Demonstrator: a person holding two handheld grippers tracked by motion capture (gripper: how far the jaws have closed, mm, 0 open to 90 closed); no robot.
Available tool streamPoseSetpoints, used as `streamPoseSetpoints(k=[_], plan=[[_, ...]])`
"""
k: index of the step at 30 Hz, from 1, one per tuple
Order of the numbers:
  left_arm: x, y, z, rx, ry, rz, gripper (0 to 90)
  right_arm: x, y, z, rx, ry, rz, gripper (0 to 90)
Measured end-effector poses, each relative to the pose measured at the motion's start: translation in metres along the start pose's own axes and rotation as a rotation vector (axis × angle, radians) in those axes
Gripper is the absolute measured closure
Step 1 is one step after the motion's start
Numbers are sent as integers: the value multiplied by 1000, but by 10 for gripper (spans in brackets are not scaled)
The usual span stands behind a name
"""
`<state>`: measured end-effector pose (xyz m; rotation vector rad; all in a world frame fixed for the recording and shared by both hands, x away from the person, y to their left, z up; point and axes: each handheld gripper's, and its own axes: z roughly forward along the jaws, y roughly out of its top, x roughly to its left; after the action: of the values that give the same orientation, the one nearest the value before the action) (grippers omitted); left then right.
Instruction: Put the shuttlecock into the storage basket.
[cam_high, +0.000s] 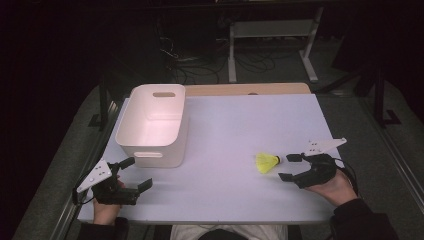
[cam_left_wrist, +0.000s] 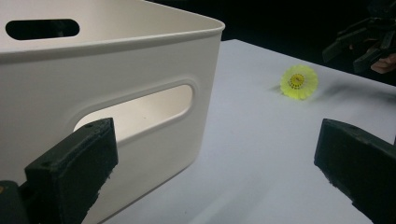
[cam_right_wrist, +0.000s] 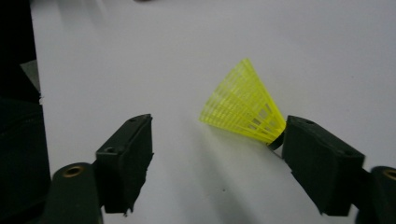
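Right of centre on the table (cam_high: 225, 130): yellow shuttlecock (cam_high: 267, 163), lying on its side, long axis roughly across the table, skirt toward the bin (cam_high: 155, 125), cork end toward the right gripper (cam_high: 289, 167). Right fingers (cam_right_wrist: 126, 158) spread, empty; one finger touching or just beside the cork, skirt ahead in the gap. Left gripper (cam_high: 137, 172) spread, empty, near the bin, well apart from the shuttlecock. Nearer hand: right

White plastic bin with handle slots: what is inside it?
The white plastic bin shows bare inner walls and floor in the high view; the strip just behind its near wall is hidden.
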<state>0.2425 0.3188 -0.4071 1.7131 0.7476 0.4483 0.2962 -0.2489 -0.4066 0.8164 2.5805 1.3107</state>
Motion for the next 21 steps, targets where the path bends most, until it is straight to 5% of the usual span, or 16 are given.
streamPoseSetpoints(k=[21], plan=[[0,0,0,0,-1,1,0,6,11,17,120,109,-76,639]])
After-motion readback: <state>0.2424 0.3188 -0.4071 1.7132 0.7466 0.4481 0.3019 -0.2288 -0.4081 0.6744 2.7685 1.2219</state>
